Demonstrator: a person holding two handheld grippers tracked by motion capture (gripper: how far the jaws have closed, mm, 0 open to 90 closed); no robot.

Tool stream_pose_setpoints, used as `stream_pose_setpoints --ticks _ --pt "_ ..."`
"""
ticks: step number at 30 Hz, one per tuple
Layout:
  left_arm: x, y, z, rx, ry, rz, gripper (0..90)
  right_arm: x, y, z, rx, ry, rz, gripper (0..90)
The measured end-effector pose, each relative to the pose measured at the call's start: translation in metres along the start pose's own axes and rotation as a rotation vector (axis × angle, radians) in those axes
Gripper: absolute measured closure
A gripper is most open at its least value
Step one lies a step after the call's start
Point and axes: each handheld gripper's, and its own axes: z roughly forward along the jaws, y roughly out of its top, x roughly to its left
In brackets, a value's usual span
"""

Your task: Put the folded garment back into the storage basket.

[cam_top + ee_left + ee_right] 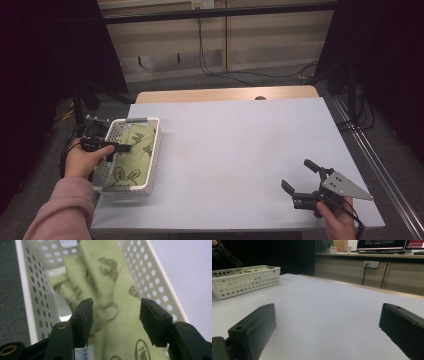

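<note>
Both tongs empty | left (115,312) — half-open over green cloth (125,322) | right (327,332) — wide

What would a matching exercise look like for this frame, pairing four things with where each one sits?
Things:
1. green printed cloth
2. white basket
3. left tool
4. right tool

Places:
A. low over the bare table, near the front right corner, jaws wide apart
B. at the left edge of the table
C. lying inside the basket
D. over the basket, jaws apart above the cloth

Pairs: 1-C, 2-B, 3-D, 4-A
</note>
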Motion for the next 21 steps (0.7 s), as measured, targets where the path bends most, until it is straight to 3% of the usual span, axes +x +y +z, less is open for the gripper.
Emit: stream_pose_setpoints --ticks 2,4,8,11,16,20,21 --pt "-0.002 0.001 -0.002 -0.011 0.004 0.009 42.6 0.000 0.000 0.000 0.001 0.001 -0.002 0.6" --pt "-0.005 0.000 -0.003 -0.045 -0.006 -0.011 34.7 0.000 0.000 -0.001 0.003 -0.004 0.003 0.6" --pt "-0.010 -0.003 -0.006 -0.091 -0.032 0.027 30.0 0.000 0.000 -0.001 0.004 -0.003 -0.001 0.6" --pt "-0.015 -0.006 -0.006 -0.110 -0.048 0.014 27.5 0.000 0.000 -0.001 0.003 -0.002 -0.006 0.6" --pt "-0.022 -0.010 -0.008 -0.149 -0.055 0.047 23.8 0.001 0.000 -0.001 0.001 0.002 0.000 0.6" --pt "-0.028 -0.015 -0.009 -0.183 -0.069 0.047 21.6 0.000 0.000 0.000 0.001 0.004 -0.005 0.6" --pt "-0.028 -0.015 -0.008 -0.197 -0.063 0.067 21.0 0.001 0.000 0.000 0.000 0.005 -0.003 0.7"
